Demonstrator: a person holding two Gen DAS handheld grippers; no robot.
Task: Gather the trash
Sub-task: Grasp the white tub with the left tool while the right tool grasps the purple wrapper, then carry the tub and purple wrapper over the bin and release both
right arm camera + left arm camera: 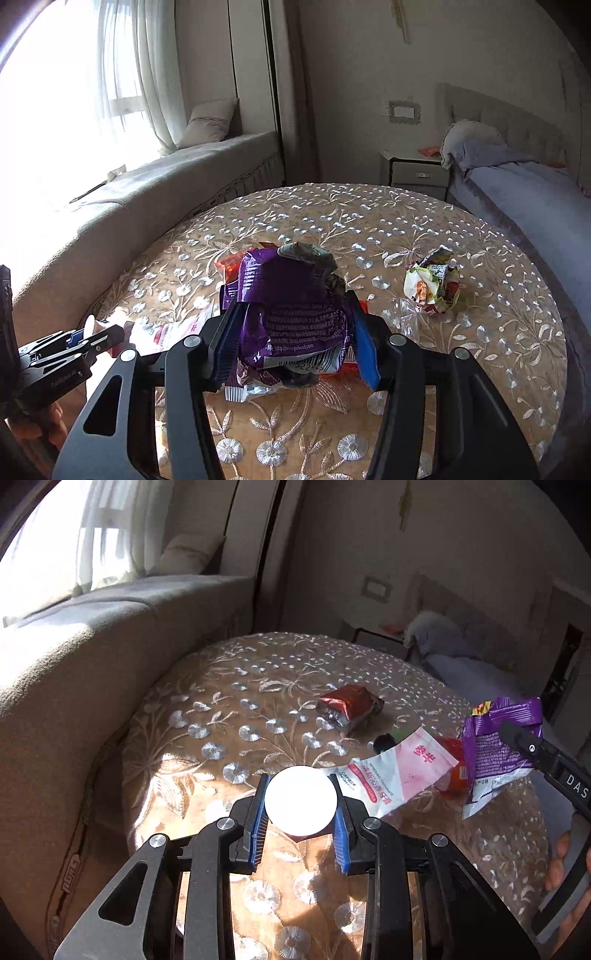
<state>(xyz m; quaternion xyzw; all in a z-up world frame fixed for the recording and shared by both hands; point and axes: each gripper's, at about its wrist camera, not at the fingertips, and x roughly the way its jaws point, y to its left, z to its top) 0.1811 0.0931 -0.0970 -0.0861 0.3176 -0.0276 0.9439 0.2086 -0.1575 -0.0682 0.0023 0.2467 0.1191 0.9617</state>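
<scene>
My left gripper [301,801] is shut on the white cap end [301,799] of a pink-and-white toothpaste tube [399,775], which lies across the round embroidered table [229,716]. My right gripper [293,325] is shut on a crumpled purple snack wrapper [291,295], held just above the table; it also shows in the left wrist view [498,746]. A red wrapper [456,771] lies under the purple one. A dark red foil packet [351,703] lies further back. A crumpled green-and-red wrapper [432,284] lies to the right.
A cushioned window bench [184,177] curves along the table's left side. A bed [524,192] and a nightstand [413,173] stand behind the table on the right. The left gripper [85,339] shows low at the left in the right wrist view.
</scene>
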